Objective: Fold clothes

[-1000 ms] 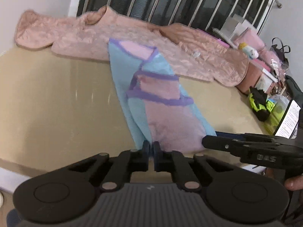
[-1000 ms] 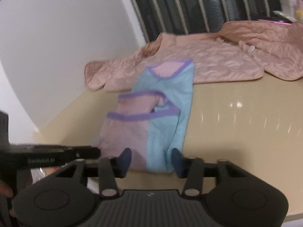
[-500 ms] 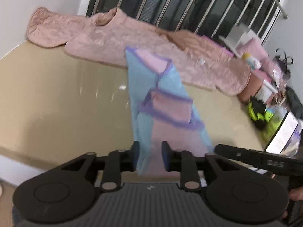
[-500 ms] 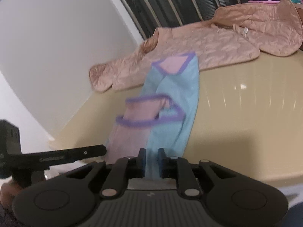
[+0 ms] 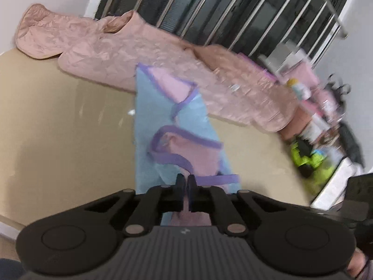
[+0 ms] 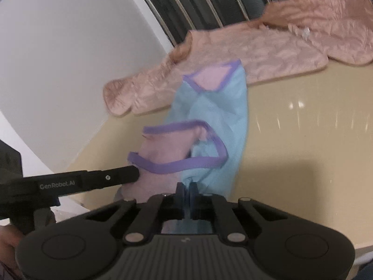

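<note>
Half a second ago the left gripper [image 5: 185, 184] stood with its jaws apart around the near hem of the blue and pink garment [image 5: 179, 126]; they have just been closing and now pinch the pink part of that hem. The right gripper [image 6: 186, 192] has just been closing too, and now clamps the blue corner of the same hem (a second ago its fingers stood wide on either side of it). The near end of the garment now bunches up off the beige table [image 5: 58, 128] between the two tools, while its far end lies over the edge of the pink quilted jacket [image 5: 121, 53] spread along the back.
</note>
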`<state>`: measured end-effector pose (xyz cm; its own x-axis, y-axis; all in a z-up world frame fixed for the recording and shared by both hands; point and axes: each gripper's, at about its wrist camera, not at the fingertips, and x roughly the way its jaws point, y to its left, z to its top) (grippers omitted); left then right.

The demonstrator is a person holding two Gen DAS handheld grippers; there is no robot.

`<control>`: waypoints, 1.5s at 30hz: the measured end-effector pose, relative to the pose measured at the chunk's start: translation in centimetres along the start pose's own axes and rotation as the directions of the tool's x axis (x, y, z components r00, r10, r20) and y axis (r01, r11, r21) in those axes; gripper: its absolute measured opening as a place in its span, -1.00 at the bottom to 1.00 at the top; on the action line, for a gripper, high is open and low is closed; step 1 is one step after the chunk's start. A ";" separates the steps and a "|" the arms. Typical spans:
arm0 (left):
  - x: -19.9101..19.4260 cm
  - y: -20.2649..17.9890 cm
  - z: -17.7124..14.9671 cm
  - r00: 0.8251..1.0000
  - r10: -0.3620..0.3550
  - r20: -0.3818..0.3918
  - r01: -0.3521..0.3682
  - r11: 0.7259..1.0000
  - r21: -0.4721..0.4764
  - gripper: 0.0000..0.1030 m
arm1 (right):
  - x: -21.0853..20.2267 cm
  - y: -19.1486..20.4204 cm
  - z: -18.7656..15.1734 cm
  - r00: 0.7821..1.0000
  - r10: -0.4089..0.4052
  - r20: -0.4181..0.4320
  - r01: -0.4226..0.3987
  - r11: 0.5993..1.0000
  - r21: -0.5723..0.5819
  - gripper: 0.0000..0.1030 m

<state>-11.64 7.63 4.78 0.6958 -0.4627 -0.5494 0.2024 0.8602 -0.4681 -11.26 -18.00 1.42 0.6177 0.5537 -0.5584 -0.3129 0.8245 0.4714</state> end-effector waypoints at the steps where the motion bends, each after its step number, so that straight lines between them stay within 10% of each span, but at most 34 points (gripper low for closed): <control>1: -0.4 -0.1 0.1 1.000 -0.025 0.016 0.025 1.000 -0.004 -0.96 | -0.6 0.1 0.2 1.000 0.013 0.025 -0.013 1.000 0.000 -0.94; 8: 2.0 0.7 -0.9 0.997 0.056 -0.053 -0.058 0.998 -0.037 -0.83 | -0.8 -1.0 0.5 0.999 -0.039 0.024 0.039 0.999 0.012 -0.70; 10: 1.7 0.8 -0.8 0.999 0.034 -0.031 -0.036 0.998 -0.049 -0.52 | -0.4 -1.5 0.3 0.999 -0.054 0.003 0.053 0.998 0.030 -0.49; 12: 1.7 0.8 -0.2 0.999 0.027 -0.017 -0.028 0.999 -0.039 0.30 | -0.8 -1.6 0.5 0.999 -0.038 0.029 0.037 0.999 0.038 0.00; 14: 2.3 0.9 0.4 1.000 0.018 -0.020 -0.019 0.999 -0.036 0.26 | -0.5 -1.6 0.9 0.999 -0.026 0.039 0.025 0.999 0.028 0.09; 16: 3.2 1.1 0.8 1.000 0.006 -0.031 -0.007 0.999 -0.043 -0.48 | 0.5 -1.8 1.2 1.000 -0.015 0.024 0.015 1.000 0.011 0.04; 17: 3.5 1.2 0.9 0.999 0.005 -0.038 -0.008 0.998 -0.056 -0.85 | 1.3 -2.0 1.1 1.000 -0.006 0.004 0.006 1.000 0.010 -0.43; 18: 3.7 1.3 0.9 0.999 0.001 -0.043 -0.004 0.998 -0.059 -0.84 | 1.6 -2.0 1.2 1.000 -0.008 -0.007 0.008 1.000 0.008 -0.94; 19: 3.9 1.2 0.8 0.999 0.007 -0.045 -0.010 0.999 -0.047 -0.84 | 1.6 -1.8 1.0 1.000 -0.020 0.004 0.020 1.000 -0.002 -0.92; 28: 0.9 1.0 -1.0 0.990 0.132 -0.043 -0.128 0.987 0.093 -0.14 | -2.0 1.4 0.1 0.993 -0.056 0.106 0.084 0.957 -0.278 -0.48; 37: -2.4 -0.4 -1.7 0.998 0.063 0.021 -0.066 0.975 0.211 0.15 | -1.3 4.4 -5.6 0.999 0.010 -0.039 -0.035 0.710 -0.704 -0.16; 41: -2.8 -1.9 -3.2 0.997 0.059 0.040 -0.069 0.945 0.321 0.22 | -0.8 4.8 -6.7 0.999 -0.029 0.013 0.029 0.621 -0.783 -0.41; 45: -2.9 -3.5 -5.5 0.999 0.020 0.042 -0.036 0.898 0.439 0.57 | -1.5 4.1 -5.1 0.998 0.028 -0.063 -0.063 0.720 -0.691 -0.91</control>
<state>-18.18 4.79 4.23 0.7278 -0.4364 -0.5290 0.4593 0.8830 -0.0966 -17.09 -14.87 0.71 0.5624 0.5826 -0.5868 -0.7632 0.6388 -0.0972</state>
